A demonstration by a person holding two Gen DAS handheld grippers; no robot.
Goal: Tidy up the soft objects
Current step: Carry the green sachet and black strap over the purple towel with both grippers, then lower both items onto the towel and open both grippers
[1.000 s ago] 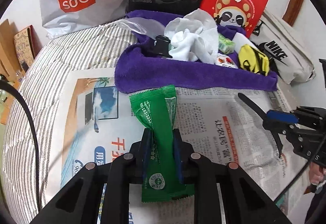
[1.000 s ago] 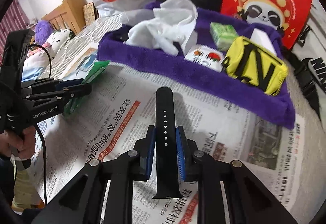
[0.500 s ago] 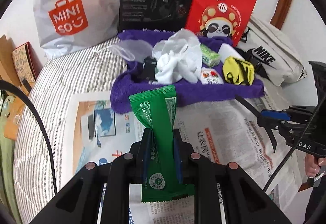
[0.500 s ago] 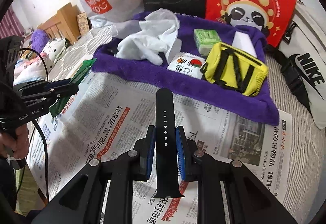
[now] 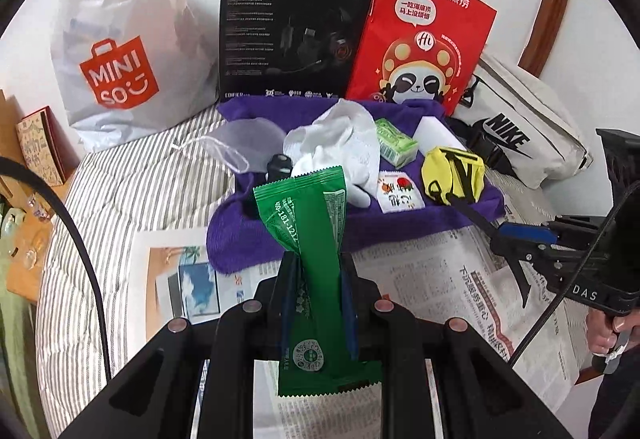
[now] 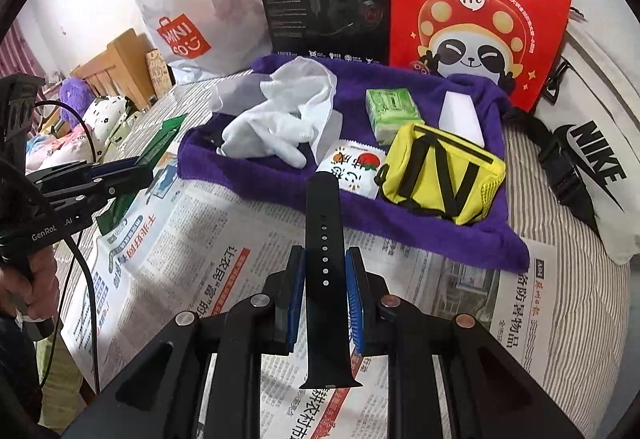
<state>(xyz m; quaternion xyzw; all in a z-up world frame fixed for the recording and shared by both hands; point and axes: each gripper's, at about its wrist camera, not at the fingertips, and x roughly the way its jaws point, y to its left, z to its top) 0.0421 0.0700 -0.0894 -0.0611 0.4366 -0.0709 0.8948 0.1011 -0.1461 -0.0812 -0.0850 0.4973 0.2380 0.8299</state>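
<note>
Item 1, left gripper [image 5: 316, 293]: we find its jaws clamped on a green foil sachet [image 5: 310, 239], pinched at mid-length, printed top flaring toward the far side, serrated lower edge hanging near us. The sachet is held off the newspaper [image 5: 432, 279], just short of the purple towel [image 5: 248, 235].

Item 2, right gripper [image 6: 325, 289]: jaws clamped on a black watch strap [image 6: 323, 239], perforated, standing lengthwise between the blue pads, rounded tip pointing far toward the towel.

Item 3, purple towel, edges turned up like a tray, lying on the striped bed [image 5: 132, 199] past the newspaper. Contents: white gloves [image 6: 280, 119], green tissue pack [image 6: 394, 113], printed sachet [image 6: 352, 171], yellow pouch [image 6: 440, 175], white block [image 6: 460, 117], a small black item at the left that we cannot identify.

Risks, in our judgement: the slick sachet may slide through the pads, being gripped on a narrow crumpled waist; the strap, held by its edges, may twist or spring out if squeezed unevenly. With both grippers heading for one crowded towel, they may collide, or a drop may land on the gloves and roll off the soft rim.

Backdrop: Miniso bag [image 5: 120, 55], black headset box [image 5: 296, 31], red panda bag [image 5: 420, 39], Nike bag [image 5: 520, 135].
</note>
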